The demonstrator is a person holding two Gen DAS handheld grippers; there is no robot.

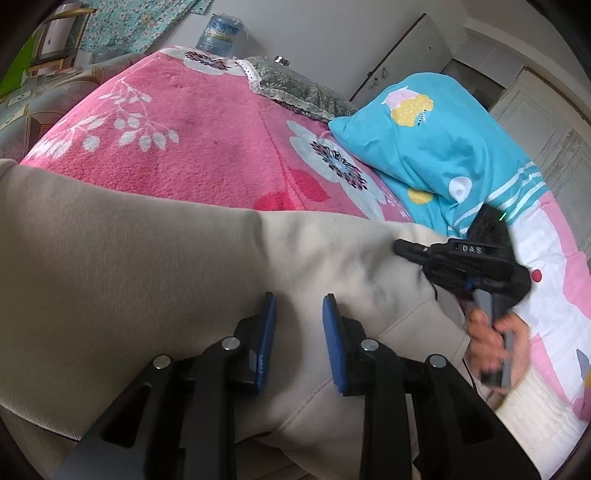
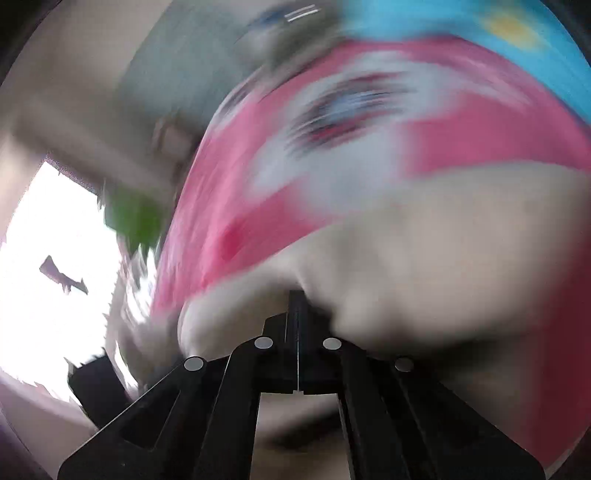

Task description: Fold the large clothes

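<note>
A pink floral blanket [image 1: 192, 147] covers the bed, with a beige garment [image 1: 147, 277] spread over its near side. Left gripper [image 1: 299, 314] fingers stand slightly apart above the cloth, gripping nothing; right gripper [image 2: 297, 310] fingers are pressed together on a beige fold.

White letters "DAS" stand on the black body of the right hand-held gripper [image 1: 400, 248].

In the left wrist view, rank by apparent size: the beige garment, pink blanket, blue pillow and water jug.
1. beige garment, though it lies nearest the camera
2. pink blanket, close behind it, so unsure
3. blue pillow
4. water jug, farthest away
</note>
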